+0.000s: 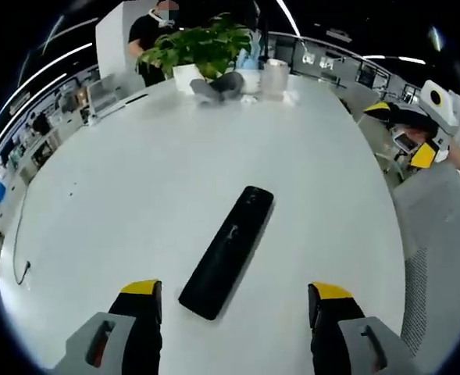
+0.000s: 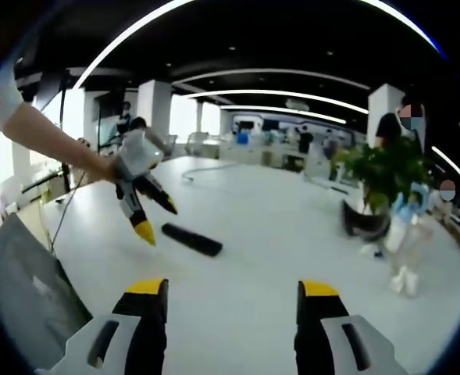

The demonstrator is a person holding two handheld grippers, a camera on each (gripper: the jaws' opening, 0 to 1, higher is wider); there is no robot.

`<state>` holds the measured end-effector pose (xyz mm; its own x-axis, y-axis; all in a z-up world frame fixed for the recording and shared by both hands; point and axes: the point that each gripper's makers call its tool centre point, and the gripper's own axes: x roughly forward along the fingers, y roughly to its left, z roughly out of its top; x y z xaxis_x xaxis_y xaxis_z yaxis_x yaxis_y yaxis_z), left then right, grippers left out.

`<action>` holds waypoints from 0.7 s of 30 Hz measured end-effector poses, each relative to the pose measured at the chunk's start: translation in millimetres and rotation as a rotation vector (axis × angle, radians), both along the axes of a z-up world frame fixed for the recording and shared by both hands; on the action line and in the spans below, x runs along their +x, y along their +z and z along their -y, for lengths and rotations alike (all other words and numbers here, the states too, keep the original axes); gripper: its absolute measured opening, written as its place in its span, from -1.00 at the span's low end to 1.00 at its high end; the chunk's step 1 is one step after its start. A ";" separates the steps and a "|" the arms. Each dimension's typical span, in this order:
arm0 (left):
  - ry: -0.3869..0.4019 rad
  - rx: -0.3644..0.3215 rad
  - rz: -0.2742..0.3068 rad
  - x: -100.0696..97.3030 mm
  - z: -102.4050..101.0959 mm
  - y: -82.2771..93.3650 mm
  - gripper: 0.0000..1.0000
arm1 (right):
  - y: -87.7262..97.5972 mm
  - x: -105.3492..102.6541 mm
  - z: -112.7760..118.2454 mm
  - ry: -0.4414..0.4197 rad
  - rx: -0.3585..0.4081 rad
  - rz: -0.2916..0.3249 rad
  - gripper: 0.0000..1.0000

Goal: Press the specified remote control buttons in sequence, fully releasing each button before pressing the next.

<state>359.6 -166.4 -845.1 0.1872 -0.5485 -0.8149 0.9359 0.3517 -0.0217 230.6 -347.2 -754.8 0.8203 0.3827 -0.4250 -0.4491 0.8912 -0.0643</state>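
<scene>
A long black plastic remote control [image 1: 228, 251] lies on a plain white round table [image 1: 136, 203]. The left gripper [image 1: 236, 301] has black jaws with yellow tips and grey bodies marked with red. The right gripper [image 2: 235, 301] shows the same colours. A leafy green plant [image 1: 202, 45] stands in a white pot [image 1: 187, 76]. A person [image 1: 147, 35] wears black.

The left gripper [image 1: 235, 303] is showing 2 black jaws with yellow tips, each rising from a grey housing with a dark slot; a reddish mark is sitting in the left slot. The right gripper [image 2: 233, 305] is showing the same build: 2 black jaws, yellow caps, grey slotted bases. In the right gripper view, the left gripper [image 2: 155, 218] is appearing with a pale grey body, and the person's arm is wearing a white short sleeve [image 2: 3, 98].
</scene>
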 end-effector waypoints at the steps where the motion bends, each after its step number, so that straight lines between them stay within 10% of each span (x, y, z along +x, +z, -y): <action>1: -0.008 0.011 0.000 0.0 0.4 -1.2 0.60 | -0.1 0.0 0.0 0.000 0.000 0.000 0.30; 21: -0.082 0.141 -0.044 -1.9 2.2 -21.0 0.31 | -5.5 -3.5 -10.0 0.052 0.021 -0.039 0.04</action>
<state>357.7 -168.6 -866.1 0.1087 -0.4405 -0.8911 0.9608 0.2767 -0.0196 227.1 -337.1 -760.3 0.7822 0.4337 -0.4473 -0.4967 0.8675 -0.0274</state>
